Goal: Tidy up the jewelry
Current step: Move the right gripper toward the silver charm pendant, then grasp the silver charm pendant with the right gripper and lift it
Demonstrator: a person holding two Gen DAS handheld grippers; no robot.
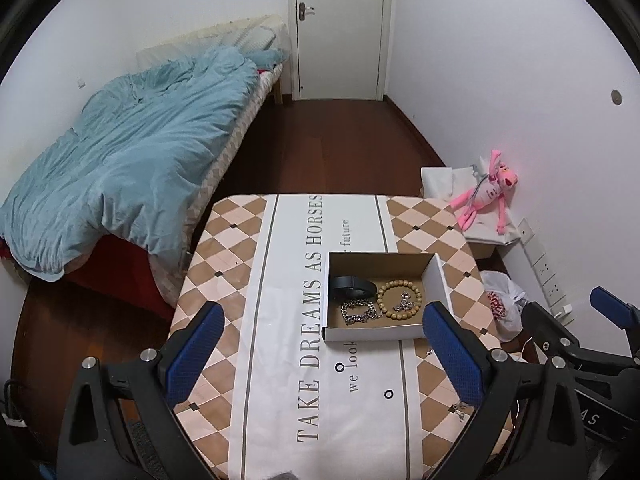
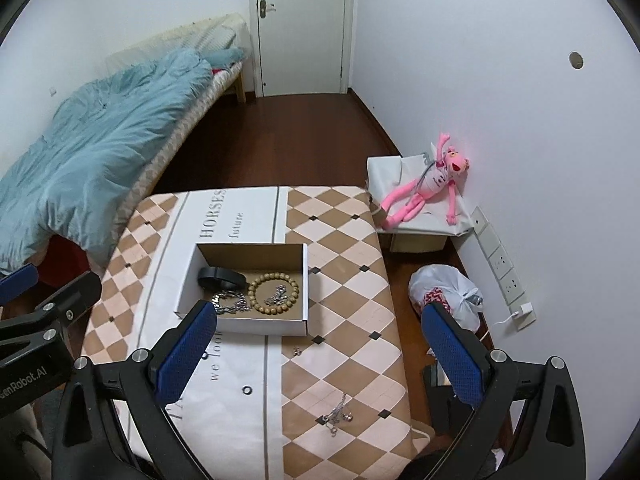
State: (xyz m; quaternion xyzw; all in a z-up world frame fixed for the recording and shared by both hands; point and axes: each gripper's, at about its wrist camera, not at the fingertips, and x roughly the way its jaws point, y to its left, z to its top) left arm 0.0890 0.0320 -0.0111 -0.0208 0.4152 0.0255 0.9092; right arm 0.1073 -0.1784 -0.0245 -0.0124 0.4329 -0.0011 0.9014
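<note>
Open white cardboard box: wooden bead bracelet, silver chain, black band

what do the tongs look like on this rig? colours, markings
Both tongs, left and right, match: black plastic frames with triangular cut-outs and silver bolt heads, fingers faced with blue dimpled pads. The left unit's body carries white "GenRobot.AI" lettering. No cables or sleeves visible.

A blue duvet covers the bed; a pink plush toy leans against the wall beside a white door.
</note>
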